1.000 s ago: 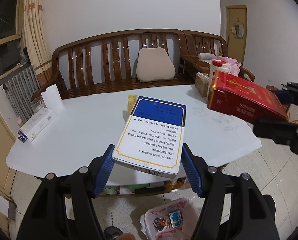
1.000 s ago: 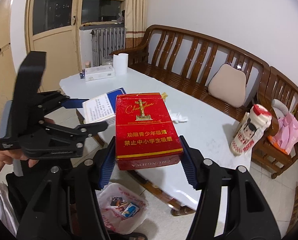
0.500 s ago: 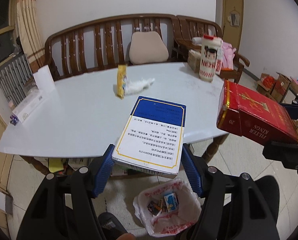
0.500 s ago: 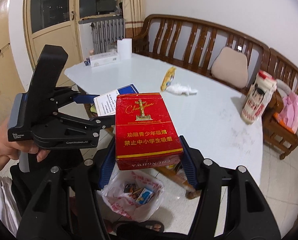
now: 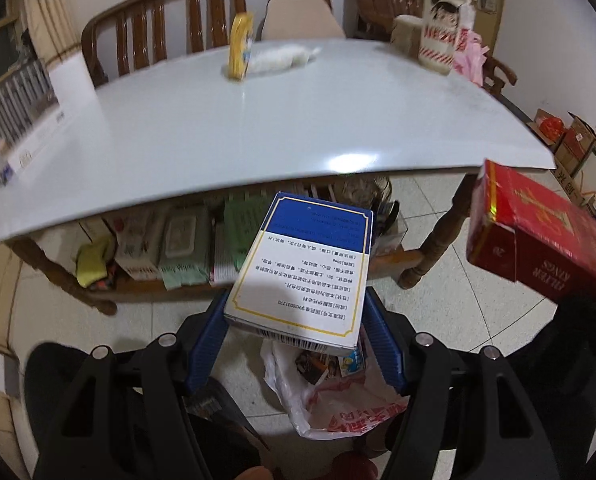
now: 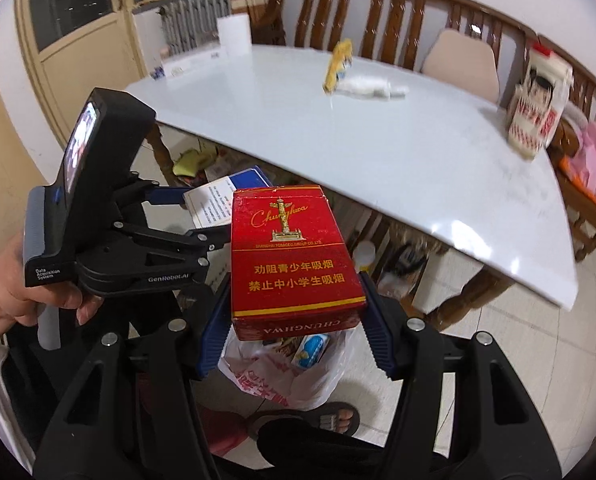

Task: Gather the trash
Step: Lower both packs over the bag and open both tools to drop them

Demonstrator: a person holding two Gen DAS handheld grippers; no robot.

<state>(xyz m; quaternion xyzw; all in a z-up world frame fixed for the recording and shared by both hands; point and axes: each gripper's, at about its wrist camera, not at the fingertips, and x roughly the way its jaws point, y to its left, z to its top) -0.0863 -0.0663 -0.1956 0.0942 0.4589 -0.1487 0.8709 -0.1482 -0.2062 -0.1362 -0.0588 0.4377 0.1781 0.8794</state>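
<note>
trash: red pack (image 6: 298, 268) and blue-white box (image 5: 302, 268) are hanging over the bag (image 6: 282, 376), lower centre
tools: right tool (image 6: 294, 344) and left tool (image 5: 294, 344) are each clamping theirs
next: probably letting go

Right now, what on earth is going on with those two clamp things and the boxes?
A person is clearing up trash with a hand-held gripper in each hand. The left gripper has its jaws shut on a blue and white box; the right gripper grips a red cigarette pack. Both boxes hang above an open plastic bag of litter on the floor beside the white table, not yet dropped.
</note>
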